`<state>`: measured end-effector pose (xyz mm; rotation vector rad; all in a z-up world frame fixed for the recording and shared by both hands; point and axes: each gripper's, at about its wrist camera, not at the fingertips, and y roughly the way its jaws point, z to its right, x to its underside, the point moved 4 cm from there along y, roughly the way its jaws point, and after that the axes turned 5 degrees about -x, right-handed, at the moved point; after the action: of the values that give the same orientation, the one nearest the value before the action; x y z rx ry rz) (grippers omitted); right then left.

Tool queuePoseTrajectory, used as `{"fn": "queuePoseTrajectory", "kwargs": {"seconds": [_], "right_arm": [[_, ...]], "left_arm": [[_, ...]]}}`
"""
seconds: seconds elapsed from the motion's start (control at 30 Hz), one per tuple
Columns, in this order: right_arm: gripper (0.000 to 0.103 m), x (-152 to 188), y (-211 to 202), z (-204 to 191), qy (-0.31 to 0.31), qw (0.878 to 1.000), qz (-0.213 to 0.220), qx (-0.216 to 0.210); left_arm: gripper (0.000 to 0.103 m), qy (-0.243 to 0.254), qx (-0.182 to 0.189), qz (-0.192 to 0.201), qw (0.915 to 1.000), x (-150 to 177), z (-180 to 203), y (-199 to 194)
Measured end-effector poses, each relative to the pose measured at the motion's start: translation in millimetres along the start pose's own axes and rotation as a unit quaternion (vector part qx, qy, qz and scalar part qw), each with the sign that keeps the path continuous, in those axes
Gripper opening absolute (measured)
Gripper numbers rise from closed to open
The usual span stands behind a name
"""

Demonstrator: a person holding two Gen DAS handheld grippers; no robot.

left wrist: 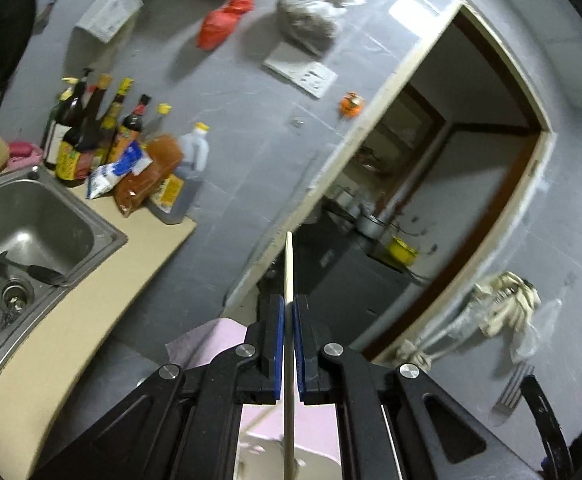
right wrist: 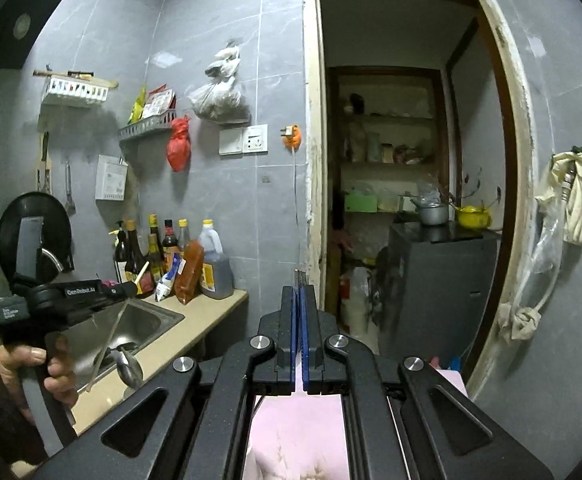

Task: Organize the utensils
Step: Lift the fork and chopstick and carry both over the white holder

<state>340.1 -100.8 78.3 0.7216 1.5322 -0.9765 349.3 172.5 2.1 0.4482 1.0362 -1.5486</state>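
Note:
My left gripper (left wrist: pixel 289 312) is shut on a thin wooden chopstick (left wrist: pixel 289 264) that runs straight out past its blue pads (left wrist: pixel 278 336) and back under the body. In the right wrist view a hand holds that gripper (right wrist: pixel 129 289) over the sink, and the chopstick (right wrist: pixel 107 344) slants down through it. My right gripper (right wrist: pixel 300 288) is shut, with a thin dark utensil tip (right wrist: pixel 300 274) poking out between its pads. The left wrist view shows a metal fork (left wrist: pixel 511 394) at its lower right edge beside the right gripper's black body. A spoon (right wrist: pixel 129 366) rests at the sink's near rim.
A steel sink (left wrist: pixel 119 236) is set into a beige counter (left wrist: pixel 131 280), with sauce bottles (right wrist: pixel 163 256) at its back corner. An open doorway (right wrist: pixel 391 160) leads to shelves and a dark cabinet (right wrist: pixel 439 280). Gloves (right wrist: pixel 579 192) hang on the right wall. A pink cloth (right wrist: pixel 299 432) lies below the grippers.

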Motion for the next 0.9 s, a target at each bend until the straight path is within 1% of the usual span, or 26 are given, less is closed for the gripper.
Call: {"fn": "queuePoseTrajectory", "kwargs": {"seconds": [0.23,0.33,0.6,0.9], "right_arm": [[0.002,15.8,41.3,-7.9,0.016,1.0,-0.01,0.003],[0.002,27.5,56.8,-11.5,0.01,1.0,-0.021,0.002],[0.002,56.0,77.2,-25.1,-0.021,0.998,-0.053,-0.003],[0.002,68.4,90.7,-25.1,-0.017,0.997,-0.074,-0.013]], "left_arm": [[0.005,0.003,-0.03,0.011,0.9995,2.9,-14.6,27.7],[0.005,0.007,-0.041,0.014,0.999,6.5,-19.1,37.0],[0.005,0.014,-0.065,0.024,0.9975,19.7,-26.1,52.6],[0.005,0.016,-0.087,0.031,0.9956,26.2,-37.2,57.8]]}}
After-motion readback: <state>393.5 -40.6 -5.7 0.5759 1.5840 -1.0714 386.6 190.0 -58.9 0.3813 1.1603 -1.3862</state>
